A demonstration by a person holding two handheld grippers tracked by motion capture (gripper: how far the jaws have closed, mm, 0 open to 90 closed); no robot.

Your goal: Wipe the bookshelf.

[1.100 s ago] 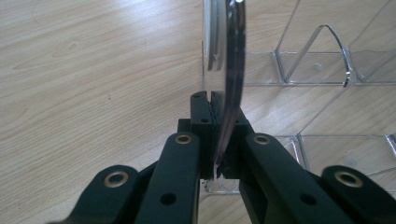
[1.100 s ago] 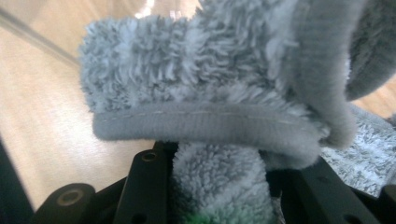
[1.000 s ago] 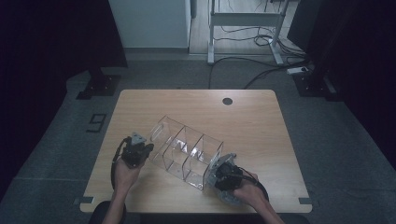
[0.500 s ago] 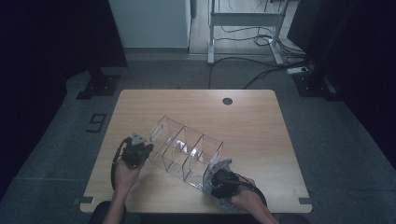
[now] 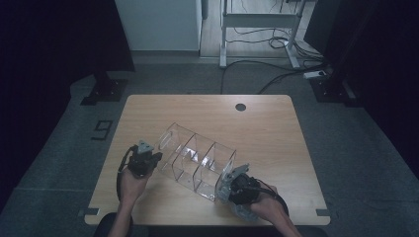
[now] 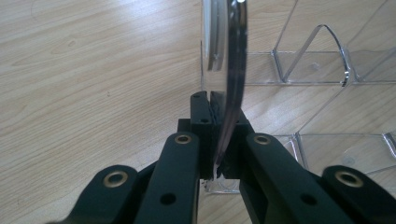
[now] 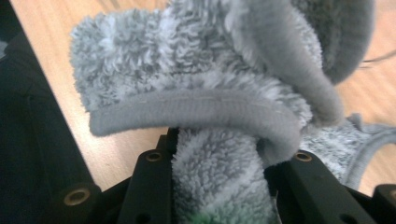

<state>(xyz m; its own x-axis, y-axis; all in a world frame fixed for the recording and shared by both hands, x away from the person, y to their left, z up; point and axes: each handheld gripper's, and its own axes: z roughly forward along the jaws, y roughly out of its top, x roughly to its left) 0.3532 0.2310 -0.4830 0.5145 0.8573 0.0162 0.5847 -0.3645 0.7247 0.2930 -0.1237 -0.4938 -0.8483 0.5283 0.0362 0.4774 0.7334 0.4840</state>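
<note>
A clear plastic box [image 5: 197, 160] with three compartments lies slanted on the wooden table [image 5: 276, 128]. The left gripper [image 5: 150, 160] pinches the box's thin end wall tight at the left. The right gripper [image 5: 228, 183] has just been closing, and its jaws squeeze a fluffy grey cloth [image 7: 205, 93] right beside the box's other end.
</note>
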